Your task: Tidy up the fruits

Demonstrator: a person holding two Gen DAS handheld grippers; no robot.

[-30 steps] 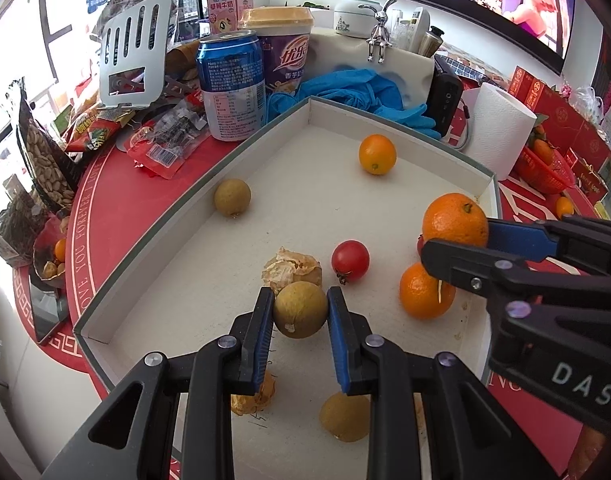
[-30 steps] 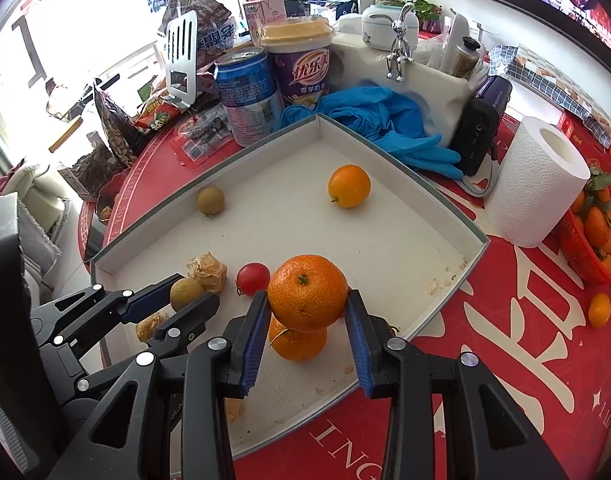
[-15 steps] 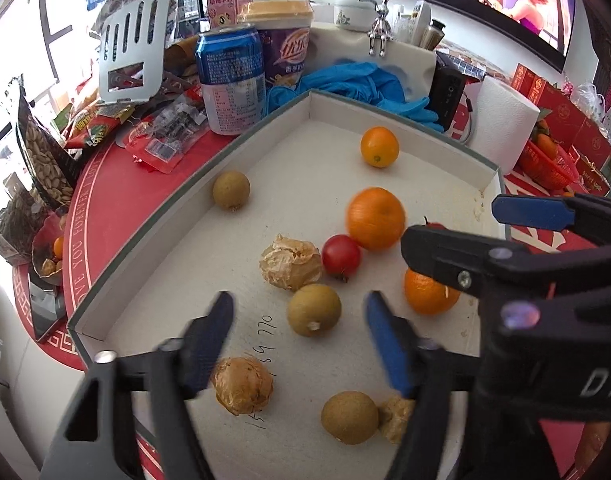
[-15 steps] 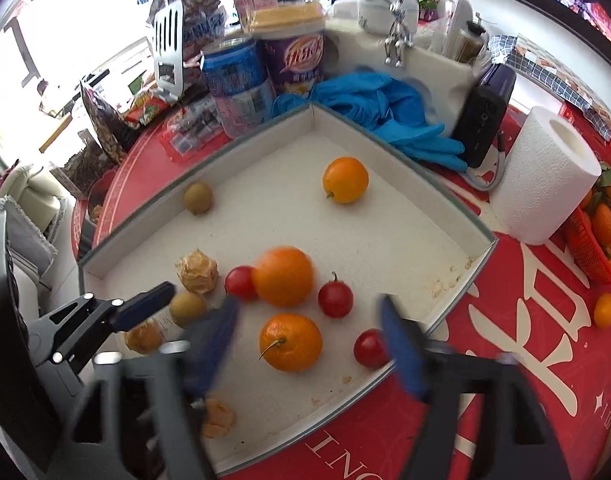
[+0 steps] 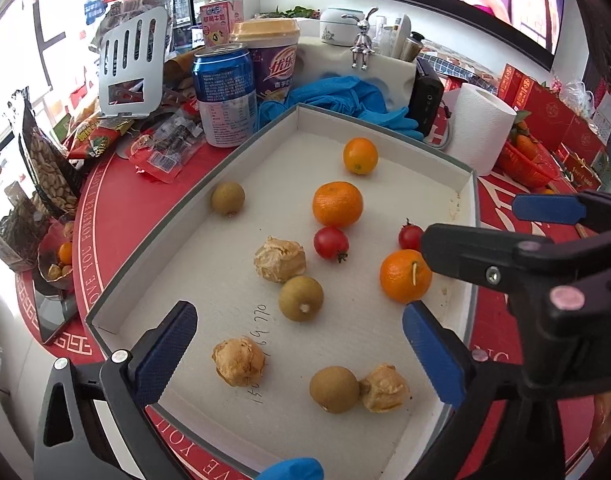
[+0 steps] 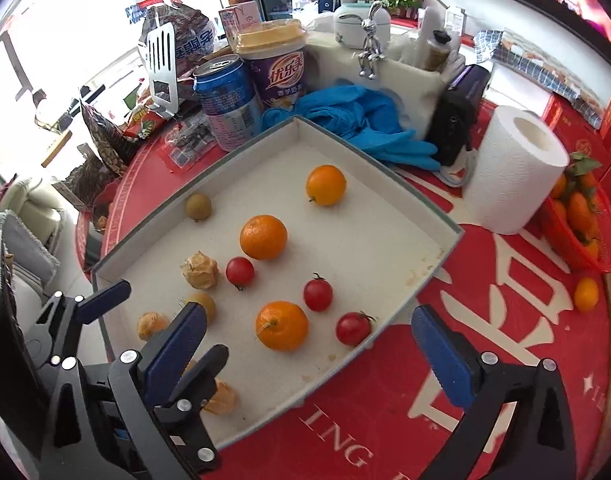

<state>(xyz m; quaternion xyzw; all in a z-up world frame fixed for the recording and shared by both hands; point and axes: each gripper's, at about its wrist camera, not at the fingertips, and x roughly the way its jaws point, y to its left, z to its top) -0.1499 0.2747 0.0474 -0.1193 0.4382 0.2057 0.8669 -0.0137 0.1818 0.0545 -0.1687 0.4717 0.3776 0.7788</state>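
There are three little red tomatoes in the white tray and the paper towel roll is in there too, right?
Not quite. The three red tomatoes are in the white tray, but the paper towel roll stands outside it on the red table, as the right wrist view shows.

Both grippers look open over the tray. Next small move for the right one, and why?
Probably lower the right gripper onto the near orange and close. Its jaws have just been opening and hold nothing; that orange sits right ahead of them, apart from the other two oranges farther back. The left gripper is also open, with nothing gripped.
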